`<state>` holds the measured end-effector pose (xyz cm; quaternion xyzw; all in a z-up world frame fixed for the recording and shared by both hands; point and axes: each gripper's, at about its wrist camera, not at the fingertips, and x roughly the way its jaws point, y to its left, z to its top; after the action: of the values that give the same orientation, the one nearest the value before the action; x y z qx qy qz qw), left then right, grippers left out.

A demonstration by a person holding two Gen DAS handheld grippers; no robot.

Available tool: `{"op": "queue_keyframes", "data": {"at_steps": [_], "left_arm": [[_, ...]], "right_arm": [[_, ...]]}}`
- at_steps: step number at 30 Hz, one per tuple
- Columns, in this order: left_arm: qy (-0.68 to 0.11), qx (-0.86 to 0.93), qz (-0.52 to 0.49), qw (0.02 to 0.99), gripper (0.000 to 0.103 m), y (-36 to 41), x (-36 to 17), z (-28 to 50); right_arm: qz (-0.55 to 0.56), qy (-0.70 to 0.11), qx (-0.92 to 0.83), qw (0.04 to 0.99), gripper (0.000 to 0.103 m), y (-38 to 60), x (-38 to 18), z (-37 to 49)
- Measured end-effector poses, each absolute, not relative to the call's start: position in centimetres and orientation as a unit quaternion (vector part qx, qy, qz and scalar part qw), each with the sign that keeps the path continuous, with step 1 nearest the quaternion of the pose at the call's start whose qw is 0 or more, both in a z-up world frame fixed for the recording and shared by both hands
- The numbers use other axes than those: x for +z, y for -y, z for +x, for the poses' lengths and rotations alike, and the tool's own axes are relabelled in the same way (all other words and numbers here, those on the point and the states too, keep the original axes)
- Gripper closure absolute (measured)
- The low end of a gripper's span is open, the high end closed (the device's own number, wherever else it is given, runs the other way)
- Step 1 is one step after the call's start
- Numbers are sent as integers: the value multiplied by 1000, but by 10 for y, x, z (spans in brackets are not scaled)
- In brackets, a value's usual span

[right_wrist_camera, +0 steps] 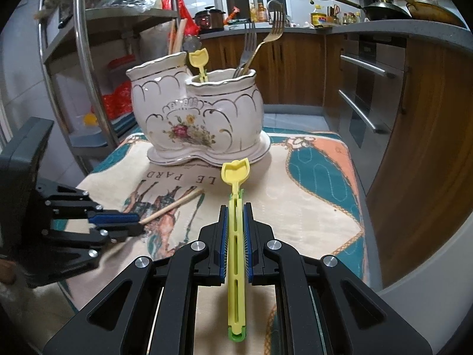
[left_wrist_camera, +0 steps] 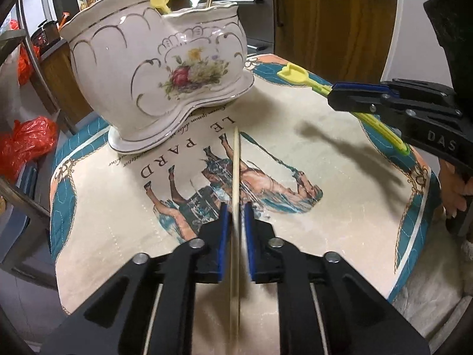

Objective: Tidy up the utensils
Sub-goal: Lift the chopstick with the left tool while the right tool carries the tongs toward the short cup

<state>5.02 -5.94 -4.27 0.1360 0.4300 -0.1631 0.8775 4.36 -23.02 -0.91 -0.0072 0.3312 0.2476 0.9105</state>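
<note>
A white floral ceramic utensil holder (left_wrist_camera: 153, 68) (right_wrist_camera: 198, 118) with two pots stands at the far side of a printed mat (left_wrist_camera: 310, 159) (right_wrist_camera: 295, 183). It holds two forks (right_wrist_camera: 260, 47), a yellow clip (right_wrist_camera: 199, 62) and wooden sticks (right_wrist_camera: 177, 40). My left gripper (left_wrist_camera: 235, 210) (right_wrist_camera: 139, 222) is shut on a wooden chopstick (left_wrist_camera: 235, 171) (right_wrist_camera: 174, 205) and holds it just above the mat. My right gripper (right_wrist_camera: 235, 210) (left_wrist_camera: 331, 96) is shut on a yellow-green tulip-tipped clip (right_wrist_camera: 235, 195) (left_wrist_camera: 295, 75), raised in front of the holder.
The mat covers a small table. A metal rack (right_wrist_camera: 85, 59) with red bags (left_wrist_camera: 26, 145) stands to the left. Wooden kitchen cabinets (right_wrist_camera: 414, 118) and an oven front (right_wrist_camera: 363, 88) are behind and to the right.
</note>
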Motion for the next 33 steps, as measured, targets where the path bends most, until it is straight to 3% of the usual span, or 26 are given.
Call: {"op": "queue_keyframes", "data": {"at_steps": [2, 5, 9, 14, 24, 33], "left_arm": [[-428, -162, 138, 878, 79, 59, -44, 53], [-424, -165, 137, 880, 79, 59, -44, 54], [-416, -179, 133, 881, 97, 58, -47, 57], [-389, -200, 125, 890, 98, 47, -41, 51], [-224, -234, 36, 945, 98, -6, 26, 18], [-100, -210, -72, 970, 98, -43, 83, 66]], "right_arm": [[-7, -328, 248, 911, 92, 229, -8, 43], [-3, -319, 251, 914, 92, 230, -6, 40], [8, -302, 253, 919, 92, 234, -1, 39], [27, -273, 250, 929, 92, 240, 8, 37], [76, -170, 251, 950, 92, 251, 52, 40], [126, -102, 279, 947, 92, 231, 88, 87]]}}
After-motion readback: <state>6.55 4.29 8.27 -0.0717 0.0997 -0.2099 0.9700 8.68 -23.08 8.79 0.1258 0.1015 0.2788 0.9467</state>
